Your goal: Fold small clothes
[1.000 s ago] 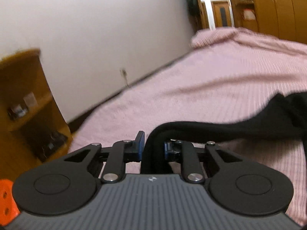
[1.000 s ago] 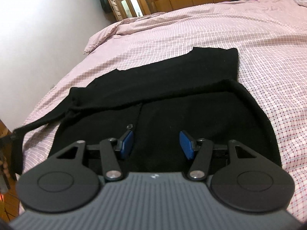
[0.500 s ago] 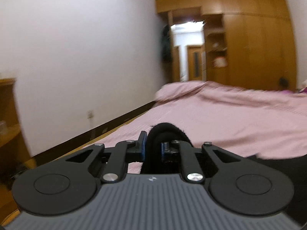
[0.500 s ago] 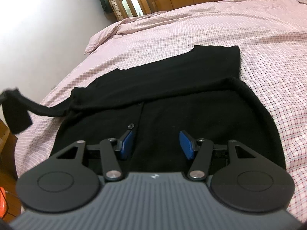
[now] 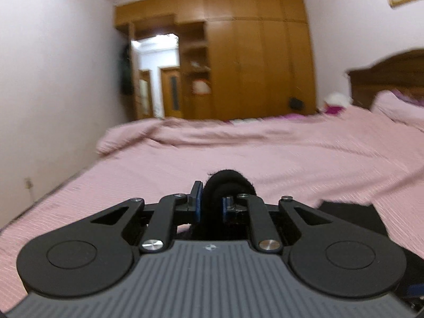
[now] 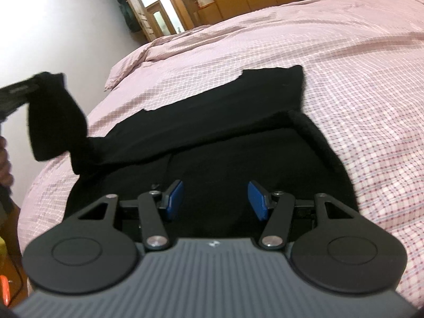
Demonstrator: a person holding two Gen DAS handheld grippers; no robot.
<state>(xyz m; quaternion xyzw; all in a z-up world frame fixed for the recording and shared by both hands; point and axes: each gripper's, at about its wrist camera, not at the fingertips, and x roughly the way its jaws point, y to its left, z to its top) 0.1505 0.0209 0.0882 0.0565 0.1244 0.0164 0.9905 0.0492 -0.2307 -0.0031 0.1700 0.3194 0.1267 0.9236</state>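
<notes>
Left gripper [image 5: 210, 202] clamped on sleeve cuff [image 5: 228, 182] of black cardigan [image 6: 212, 145], lifted off bed [image 6: 357, 66]. Right gripper [image 6: 216, 198] spread, empty, cardigan body directly beneath. Knit soft, light, limp, likely to droop; take hold at hem or shoulder edge.

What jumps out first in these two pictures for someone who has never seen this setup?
A black garment lies spread on the pink checked bedspread. Its sleeve is lifted at far left, pinched in the left gripper. The right gripper hovers open above the cloth.
</notes>
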